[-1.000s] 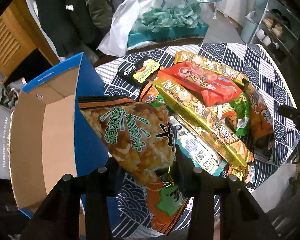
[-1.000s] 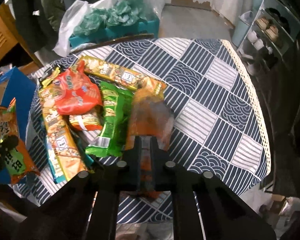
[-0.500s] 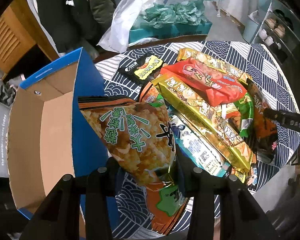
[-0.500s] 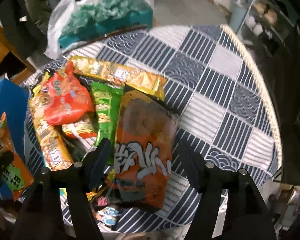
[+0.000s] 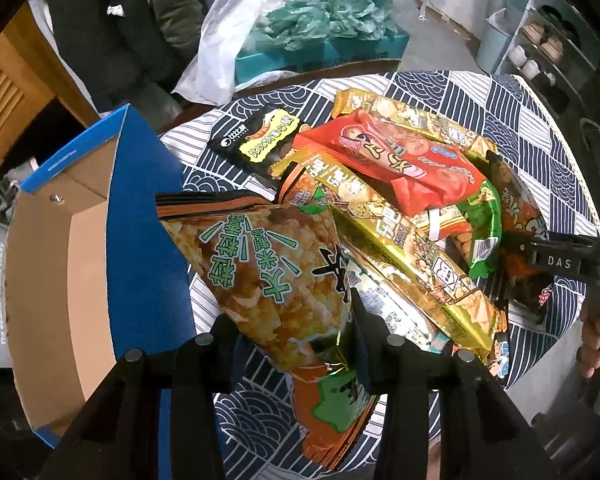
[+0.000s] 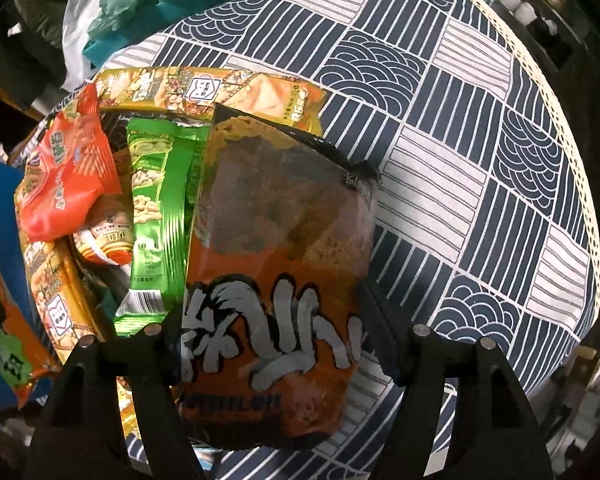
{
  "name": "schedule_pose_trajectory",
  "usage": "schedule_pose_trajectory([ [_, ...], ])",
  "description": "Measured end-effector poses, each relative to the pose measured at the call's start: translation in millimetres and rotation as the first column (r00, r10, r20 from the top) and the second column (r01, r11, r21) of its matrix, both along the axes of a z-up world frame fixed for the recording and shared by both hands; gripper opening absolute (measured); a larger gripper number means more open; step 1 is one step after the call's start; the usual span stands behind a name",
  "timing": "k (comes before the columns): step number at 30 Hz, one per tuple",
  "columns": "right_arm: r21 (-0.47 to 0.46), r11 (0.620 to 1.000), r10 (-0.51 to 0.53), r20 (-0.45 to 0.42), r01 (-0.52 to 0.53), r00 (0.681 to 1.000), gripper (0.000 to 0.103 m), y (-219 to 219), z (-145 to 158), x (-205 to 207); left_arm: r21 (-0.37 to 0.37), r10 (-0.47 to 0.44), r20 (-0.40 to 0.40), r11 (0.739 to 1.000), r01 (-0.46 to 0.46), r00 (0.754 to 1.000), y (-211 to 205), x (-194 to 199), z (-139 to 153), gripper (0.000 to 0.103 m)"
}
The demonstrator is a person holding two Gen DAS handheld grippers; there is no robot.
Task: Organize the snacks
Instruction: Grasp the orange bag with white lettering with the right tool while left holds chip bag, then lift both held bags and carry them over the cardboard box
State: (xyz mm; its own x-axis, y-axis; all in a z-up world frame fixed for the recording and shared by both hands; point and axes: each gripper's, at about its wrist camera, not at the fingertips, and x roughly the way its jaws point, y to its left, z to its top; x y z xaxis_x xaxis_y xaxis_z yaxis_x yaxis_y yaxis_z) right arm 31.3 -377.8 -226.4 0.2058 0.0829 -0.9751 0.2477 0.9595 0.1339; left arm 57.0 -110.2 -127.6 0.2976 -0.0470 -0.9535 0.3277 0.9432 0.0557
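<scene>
My left gripper point(image 5: 296, 320) is shut on the lower part of a rice-cracker bag with green characters point(image 5: 268, 264). It holds the bag tilted above the tablecloth, next to an open blue cardboard box point(image 5: 60, 260). In the right wrist view an orange and black snack bag point(image 6: 280, 220) lies flat on the cloth. My right gripper point(image 6: 276, 316) stands open astride its lower end, and the pads do not press it. One of that gripper's fingers point(image 5: 555, 260) shows at the pile's right side. The pile holds a red bag point(image 5: 399, 164), long gold packs point(image 5: 403, 248) and a green peanut pack point(image 6: 152, 208).
The round table's patterned cloth point(image 6: 479, 160) has a cream rim on the right. Behind the table stands a teal crate of green wrapped items point(image 5: 319, 40) with a white plastic bag point(image 5: 216, 60). A hand point(image 5: 595, 340) is at the right edge.
My right gripper went from shut on the orange and black bag to open; the bag now lies flat, and the gripper has sunk closer over it. The left gripper still holds its bag.
</scene>
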Motion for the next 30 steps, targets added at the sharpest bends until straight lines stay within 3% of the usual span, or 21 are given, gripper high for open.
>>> schedule_pose_trajectory([
  [3, -0.038, 0.999, 0.039, -0.002, -0.039, 0.999, 0.065, 7, 1, -1, 0.002, 0.000, 0.001, 1.000, 0.000, 1.000, 1, 0, 0, 0.044],
  [5, -0.077, 0.995, 0.064, 0.012, -0.063, 0.998, 0.052, 12, 8, -3, 0.000, 0.002, 0.003, 1.000, -0.002, 1.000, 2, -1, 2, 0.044],
  [8, -0.107, 0.991, 0.077, 0.022, -0.074, 0.997, 0.043, 15, 16, -7, -0.003, 0.006, 0.007, 1.000, -0.006, 1.000, 5, -2, 4, 0.044],
  [16, -0.134, 0.988, 0.083, 0.083, -0.071, 0.993, 0.040, 17, 39, -26, -0.016, 0.010, 0.020, 1.000, -0.009, 1.000, 11, -8, 12, 0.044],
  [30, -0.206, 0.968, 0.184, 0.211, -0.140, 0.960, 0.040, 63, 107, -22, 0.018, -0.029, 0.142, 0.999, 0.027, 0.989, 24, -27, 46, 0.044],
])
